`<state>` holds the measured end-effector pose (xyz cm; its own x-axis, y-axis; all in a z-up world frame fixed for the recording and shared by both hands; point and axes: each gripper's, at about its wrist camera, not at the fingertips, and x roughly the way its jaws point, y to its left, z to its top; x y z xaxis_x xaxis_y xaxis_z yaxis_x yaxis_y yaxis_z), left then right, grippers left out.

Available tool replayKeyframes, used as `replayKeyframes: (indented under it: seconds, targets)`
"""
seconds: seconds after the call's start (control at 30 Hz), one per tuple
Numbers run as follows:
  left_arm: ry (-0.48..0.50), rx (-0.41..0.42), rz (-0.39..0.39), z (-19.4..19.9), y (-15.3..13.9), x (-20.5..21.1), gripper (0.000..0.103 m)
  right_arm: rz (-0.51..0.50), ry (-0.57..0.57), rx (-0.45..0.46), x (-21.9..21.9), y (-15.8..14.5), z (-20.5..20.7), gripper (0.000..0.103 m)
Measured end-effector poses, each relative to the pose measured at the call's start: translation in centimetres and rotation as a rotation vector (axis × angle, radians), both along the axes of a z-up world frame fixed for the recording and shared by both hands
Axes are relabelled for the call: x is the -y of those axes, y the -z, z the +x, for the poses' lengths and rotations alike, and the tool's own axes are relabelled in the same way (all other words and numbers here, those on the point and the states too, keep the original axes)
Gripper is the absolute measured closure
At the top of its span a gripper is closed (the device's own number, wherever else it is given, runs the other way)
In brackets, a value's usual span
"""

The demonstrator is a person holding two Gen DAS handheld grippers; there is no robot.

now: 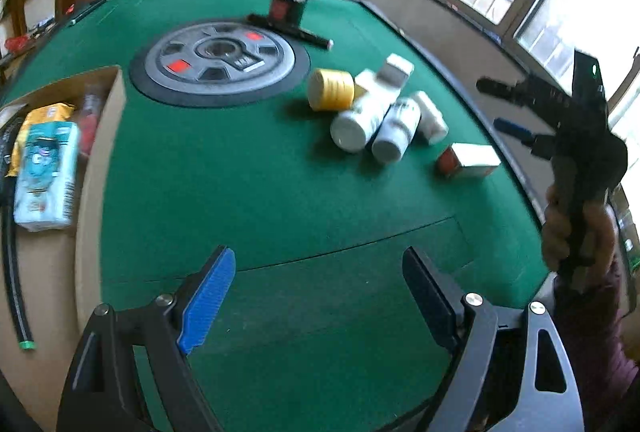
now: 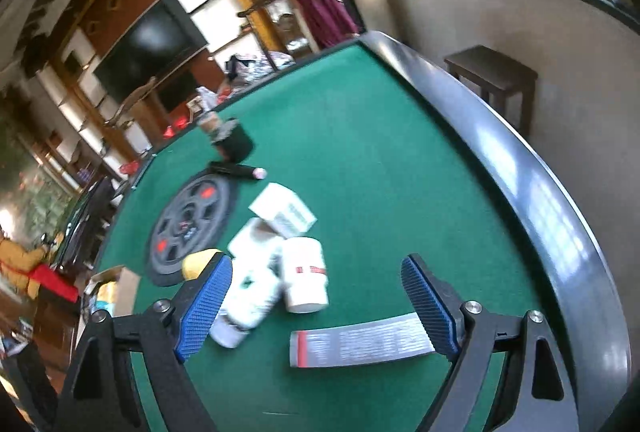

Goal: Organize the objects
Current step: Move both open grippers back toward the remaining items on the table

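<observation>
- Left wrist view: the left gripper [image 1: 320, 296] hung spread wide over bare green table [image 1: 248, 192], nothing between its jaws. White bottles [image 1: 372, 120] lay clustered beside a yellow roll [image 1: 330, 90], well ahead; a small box [image 1: 468, 160] lay near the table's right edge.
- A cardboard box [image 1: 100, 168] at left held packets.
- Right wrist view: the right gripper [image 2: 316, 302] was spread, empty, a flat carton [image 2: 360, 346] lying between its fingers, bottles [image 2: 304, 280] just beyond.
</observation>
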<state>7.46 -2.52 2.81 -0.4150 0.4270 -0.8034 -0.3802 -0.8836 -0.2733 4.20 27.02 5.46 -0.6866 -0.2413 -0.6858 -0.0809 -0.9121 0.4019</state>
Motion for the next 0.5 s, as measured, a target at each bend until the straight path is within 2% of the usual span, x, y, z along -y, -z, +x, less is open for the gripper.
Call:
replayKeyframes:
  seconds: [0.07, 0.13, 0.3, 0.4, 0.5]
  targets:
    - [0.004, 0.001, -0.016, -0.1, 0.5, -0.2, 0.018, -0.011, 0.004, 0.018, -0.2, 0.8, -0.7, 0.013]
    - [0.008, -0.008, 0.002, -0.5, 0.1, -0.1, 0.018, -0.019, 0.006, 0.031, -0.2, 1.4, -1.6, 0.013]
    - [-0.051, -0.093, -0.004, -3.9, -3.1, -0.6, 0.018, 0.001, 0.022, -0.001, -0.1, 1.8, -4.0, 0.013]
    - [-0.1, -0.078, 0.039, -6.7, -3.6, -1.3, 0.018, 0.037, 0.037, -0.03, -0.2, 2.1, -4.3, 0.013]
    - [-0.139, -0.031, 0.079, -9.9, -2.7, -2.4, 0.018, 0.037, 0.05, -0.007, -0.9, 2.6, -4.0, 0.013]
